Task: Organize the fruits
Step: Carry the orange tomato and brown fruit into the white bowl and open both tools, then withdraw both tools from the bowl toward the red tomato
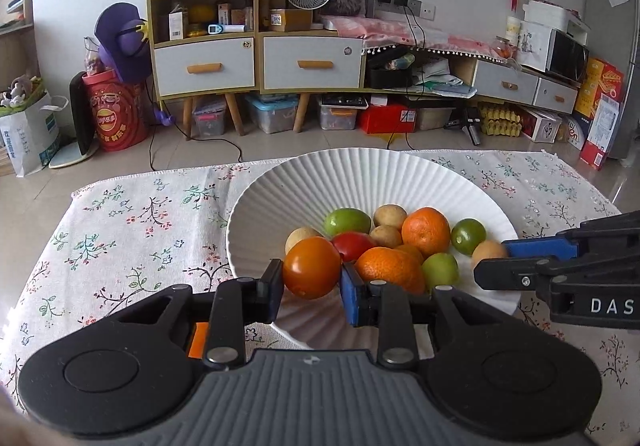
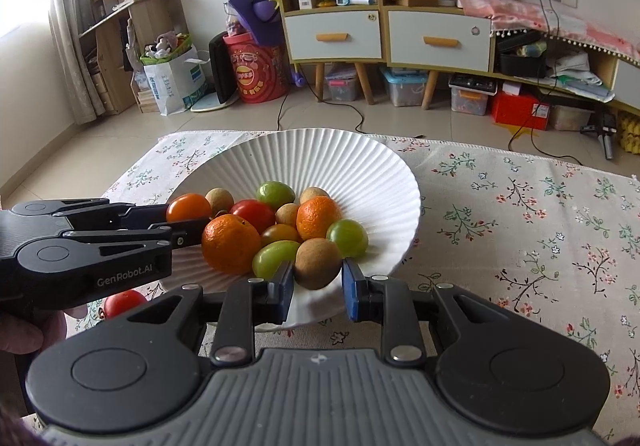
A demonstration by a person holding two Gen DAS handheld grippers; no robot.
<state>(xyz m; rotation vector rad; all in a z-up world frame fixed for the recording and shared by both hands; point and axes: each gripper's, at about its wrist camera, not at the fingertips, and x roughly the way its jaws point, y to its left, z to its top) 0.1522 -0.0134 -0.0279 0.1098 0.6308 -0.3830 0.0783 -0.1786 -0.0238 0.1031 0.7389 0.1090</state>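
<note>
"GenRobot.AI" on left hand-held gripper; "DAS" on right hand-held gripper.

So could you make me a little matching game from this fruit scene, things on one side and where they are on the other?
Things:
1. orange tomato
2. brown longan
3. red tomato
4. white plate

Places:
A. on the cloth beside the plate
B. in the left claw
C. under the fruit pile
D. in the right claw

Pairs: 1-B, 2-D, 3-A, 4-C

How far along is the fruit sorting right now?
Done: most fruit already sits in the white ribbed plate. In hand: the left hand-held gripper clamps an orange tomato; the right hand-held gripper clamps a brown longan. Left: a red tomato on the tablecloth.
</note>
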